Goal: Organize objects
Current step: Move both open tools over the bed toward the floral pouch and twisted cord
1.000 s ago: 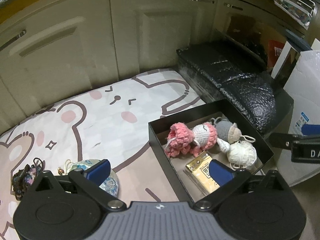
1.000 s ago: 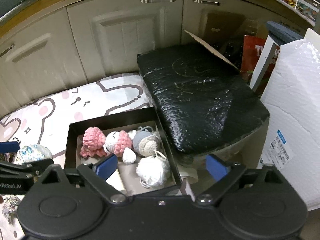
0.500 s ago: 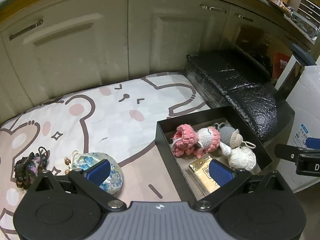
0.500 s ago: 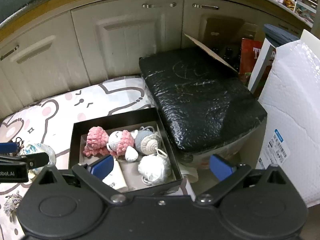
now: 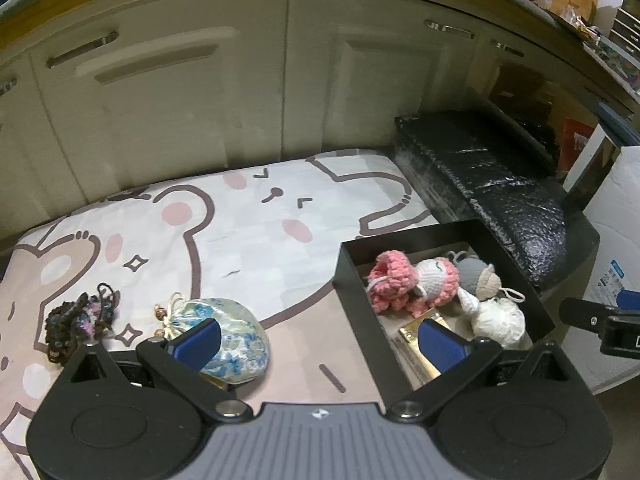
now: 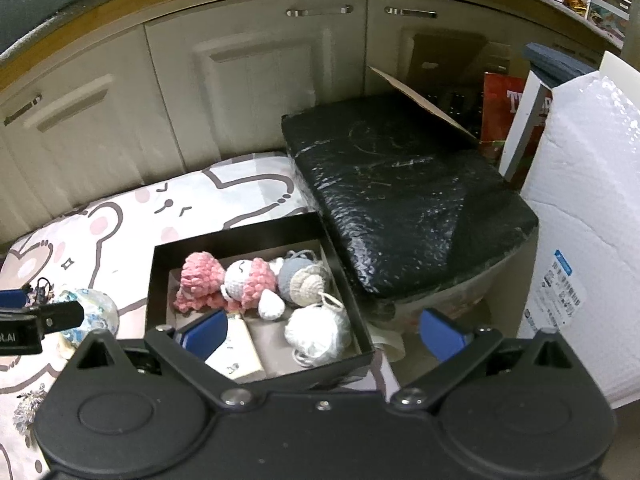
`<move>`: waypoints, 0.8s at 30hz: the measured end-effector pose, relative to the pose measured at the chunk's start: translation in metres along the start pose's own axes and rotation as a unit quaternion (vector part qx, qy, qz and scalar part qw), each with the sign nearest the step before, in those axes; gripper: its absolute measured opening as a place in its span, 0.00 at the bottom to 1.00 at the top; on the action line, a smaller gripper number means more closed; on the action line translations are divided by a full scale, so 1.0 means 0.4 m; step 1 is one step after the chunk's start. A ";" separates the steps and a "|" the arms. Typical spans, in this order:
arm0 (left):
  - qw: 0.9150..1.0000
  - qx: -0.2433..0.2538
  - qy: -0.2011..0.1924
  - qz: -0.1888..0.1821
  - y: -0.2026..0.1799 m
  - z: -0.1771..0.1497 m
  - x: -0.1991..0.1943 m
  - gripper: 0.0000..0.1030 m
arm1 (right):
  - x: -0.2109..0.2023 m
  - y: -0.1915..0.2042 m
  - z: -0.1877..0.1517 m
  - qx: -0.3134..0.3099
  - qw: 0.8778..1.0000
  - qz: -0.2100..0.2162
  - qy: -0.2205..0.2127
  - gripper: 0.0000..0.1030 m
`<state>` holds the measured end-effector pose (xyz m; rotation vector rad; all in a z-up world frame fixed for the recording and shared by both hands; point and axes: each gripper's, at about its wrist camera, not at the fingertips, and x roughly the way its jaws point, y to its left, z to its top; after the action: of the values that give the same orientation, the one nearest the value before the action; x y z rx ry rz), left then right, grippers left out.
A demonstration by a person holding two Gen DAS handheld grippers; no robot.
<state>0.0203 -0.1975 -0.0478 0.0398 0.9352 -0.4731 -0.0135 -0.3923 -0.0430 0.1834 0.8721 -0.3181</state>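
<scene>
The left gripper [image 5: 318, 338] hangs over the cartoon-bear mat [image 5: 248, 236], jaws spread wide and empty; the right gripper [image 6: 324, 332] has just been opening and stands at full spread, nothing between its pads. The black box [image 6: 160, 280] sits at the mat's three o'clock edge, holding a pink crochet doll [image 6: 200, 280], a grey crochet doll [image 6: 300, 278], a white yarn ball [image 6: 318, 330] and a gold-edged card pack [image 5: 412, 332]. On the mat at nine o'clock of the box lie a blue floral drawstring pouch [image 5: 236, 332] and, further left, a dark yarn tangle [image 5: 74, 320]
</scene>
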 end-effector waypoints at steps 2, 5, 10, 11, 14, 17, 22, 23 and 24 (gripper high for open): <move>1.000 -0.002 -0.002 0.003 0.011 -0.002 -0.005 1.00 | 0.002 0.012 0.000 -0.005 1.000 0.002 -0.001 1.00; 1.000 -0.007 -0.005 0.010 0.033 -0.005 -0.014 1.00 | 0.003 0.030 0.000 -0.009 1.000 0.006 -0.004 1.00; 1.000 -0.018 -0.008 0.020 0.076 -0.011 -0.027 1.00 | 0.003 0.066 0.008 -0.010 1.000 0.017 -0.010 1.00; 0.999 -0.021 -0.009 0.023 0.085 -0.012 -0.031 1.00 | 0.003 0.074 0.010 -0.012 1.000 0.019 -0.011 1.00; 0.999 -0.031 -0.011 0.029 0.116 -0.017 -0.042 1.00 | 0.005 0.100 0.013 -0.016 0.999 0.027 -0.012 1.00; 0.999 -0.039 -0.014 0.036 0.144 -0.022 -0.055 1.00 | 0.004 0.131 0.016 -0.021 0.999 0.033 -0.015 1.00; 0.997 -0.051 -0.020 0.049 0.195 -0.030 -0.078 1.00 | 0.001 0.180 0.021 -0.026 0.998 0.048 -0.021 1.00; 0.997 -0.052 -0.021 0.052 0.203 -0.032 -0.081 1.00 | 0.001 0.193 0.021 -0.029 0.998 0.051 -0.021 1.00; 0.997 -0.054 -0.023 0.054 0.212 -0.034 -0.086 1.00 | 0.001 0.204 0.021 -0.032 0.998 0.053 -0.021 1.00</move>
<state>0.0274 -0.1051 -0.0433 -0.0184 0.9082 -0.3212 0.0212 -0.3183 -0.0356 0.1628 0.8270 -0.1935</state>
